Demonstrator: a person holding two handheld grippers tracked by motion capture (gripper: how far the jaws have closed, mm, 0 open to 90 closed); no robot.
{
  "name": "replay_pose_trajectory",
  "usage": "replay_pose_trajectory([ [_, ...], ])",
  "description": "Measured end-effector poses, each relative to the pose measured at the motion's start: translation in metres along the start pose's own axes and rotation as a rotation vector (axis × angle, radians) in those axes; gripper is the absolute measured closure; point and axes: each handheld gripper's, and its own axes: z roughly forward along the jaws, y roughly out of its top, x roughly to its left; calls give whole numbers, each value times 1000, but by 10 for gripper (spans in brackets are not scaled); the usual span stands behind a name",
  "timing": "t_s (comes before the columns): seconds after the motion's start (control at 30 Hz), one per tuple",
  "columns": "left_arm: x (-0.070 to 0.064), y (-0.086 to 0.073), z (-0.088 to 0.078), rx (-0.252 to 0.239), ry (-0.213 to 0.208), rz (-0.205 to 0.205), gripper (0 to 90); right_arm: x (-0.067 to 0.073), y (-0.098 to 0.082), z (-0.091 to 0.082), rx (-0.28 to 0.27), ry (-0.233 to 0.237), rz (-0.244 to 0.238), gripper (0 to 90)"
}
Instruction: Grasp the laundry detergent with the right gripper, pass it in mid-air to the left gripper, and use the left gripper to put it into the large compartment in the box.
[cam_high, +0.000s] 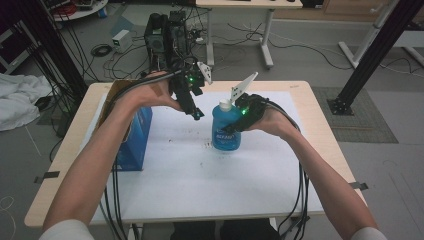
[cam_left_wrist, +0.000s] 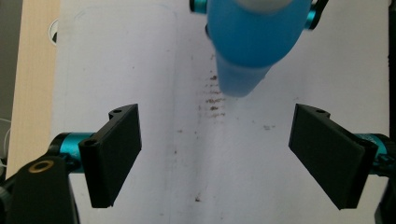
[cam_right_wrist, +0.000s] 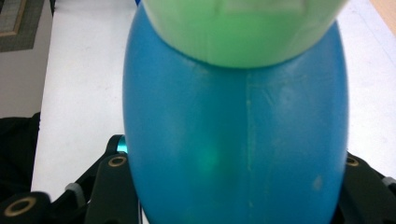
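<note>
White sheeting (cam_high: 200, 175) covers the table, where one blue bottle (cam_high: 226, 127) stands near the middle, pinched by the right gripper (cam_high: 240, 116). One left gripper (cam_high: 196, 114) hovers beside it, spread wide, empty.

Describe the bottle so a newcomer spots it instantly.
On the white mat covering the table, look right of centre, where the right gripper clamps it. The bottle is translucent blue with a white cap, rounded, unlike the boxy blue carton at the mat's left edge.
</note>
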Motion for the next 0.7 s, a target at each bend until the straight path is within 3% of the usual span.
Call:
replay_pose_trajectory([
  [0.1, -4, 7, 0, -19, -37, 15, 171, 3, 2, 2, 4, 9, 0, 453],
  [0.23, -10, 15, 3, -15, -42, 29, 173, 4, 5, 5, 0, 20, -4, 453],
  [0.3, -13, 19, 7, -10, -43, 38, 174, 3, 6, 8, -20, 19, -33, 452],
  [0.33, -14, 20, 9, -5, -45, 41, 173, 5, 6, 8, -2, 26, -8, 452],
  [0.37, -14, 21, 10, 1, -44, 47, 173, 4, 7, 10, -12, 21, -30, 452],
  [0.6, -16, 24, 20, -5, -62, 39, 173, 8, 11, 13, -12, 42, -46, 452],
  [0.7, -17, 26, 24, -11, -76, 39, 174, 8, 13, 14, -27, 18, -56, 451],
])
